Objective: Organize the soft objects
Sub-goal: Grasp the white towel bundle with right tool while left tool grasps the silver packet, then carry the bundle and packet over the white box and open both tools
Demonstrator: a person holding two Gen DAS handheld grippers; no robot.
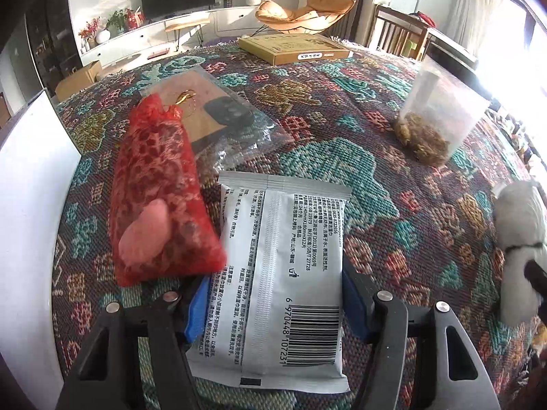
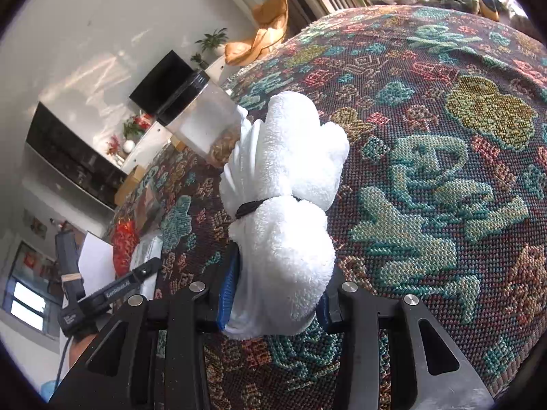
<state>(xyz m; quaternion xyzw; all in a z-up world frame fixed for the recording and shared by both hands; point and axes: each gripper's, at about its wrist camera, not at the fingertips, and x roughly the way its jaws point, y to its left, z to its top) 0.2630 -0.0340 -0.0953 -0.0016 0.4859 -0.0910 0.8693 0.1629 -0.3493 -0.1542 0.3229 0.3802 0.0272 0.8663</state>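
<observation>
A patterned woven cloth [image 1: 342, 157] covered the table, with a living room behind. In the left wrist view, the left gripper [image 1: 273, 294] stood partly open around a white wipes packet [image 1: 283, 273], its blue pads flanking the packet's edges; whether they pressed on it could not be told. A red mesh bag [image 1: 160, 198] lay just left of the packet, partly over a clear plastic sleeve [image 1: 218, 116]. A clear jar [image 1: 441, 116] stood to the right, and a flat cardboard box [image 1: 294, 48] at the far edge.

In the right wrist view, the right gripper [image 2: 277, 304] was clamped on a rolled white towel [image 2: 287, 184] bound with a black band [image 2: 249, 206]. The jar stood just behind the towel.
</observation>
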